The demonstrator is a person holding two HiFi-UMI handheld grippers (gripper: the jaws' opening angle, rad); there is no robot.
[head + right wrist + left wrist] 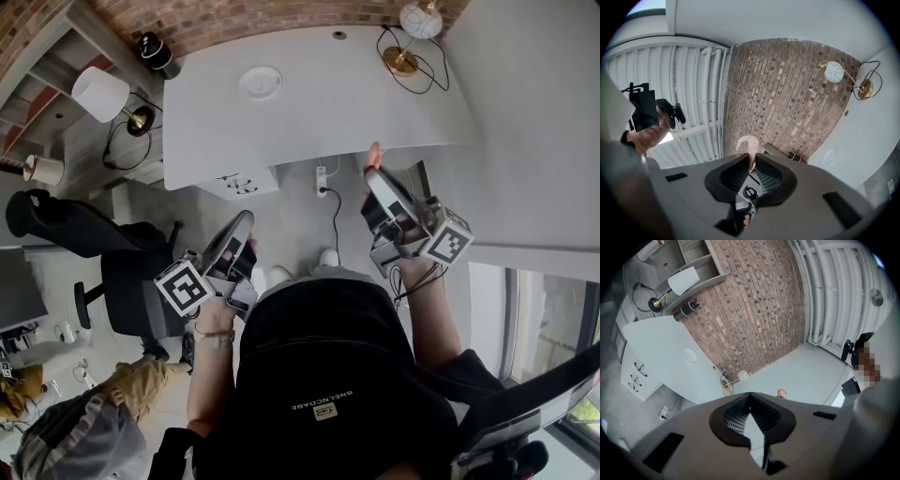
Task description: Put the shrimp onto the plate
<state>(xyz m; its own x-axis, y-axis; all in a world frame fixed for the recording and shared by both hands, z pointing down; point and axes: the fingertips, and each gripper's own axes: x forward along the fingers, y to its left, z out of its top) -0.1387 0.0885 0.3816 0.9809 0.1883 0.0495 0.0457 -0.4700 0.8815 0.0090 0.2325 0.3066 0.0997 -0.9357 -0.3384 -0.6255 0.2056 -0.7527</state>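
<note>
Right tool (751, 158): clamped on the shrimp (747, 142), held up by the near edge of the desk (319, 103).
Left tool (750, 395): jaws together, holding nothing.
Plate (260, 82): on the desk, well apart from the shrimp.

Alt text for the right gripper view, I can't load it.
The right gripper is shut on the pink shrimp, whose curled end pokes out past the jaws. Behind: brick wall, and the white table with the plate at right.
</note>
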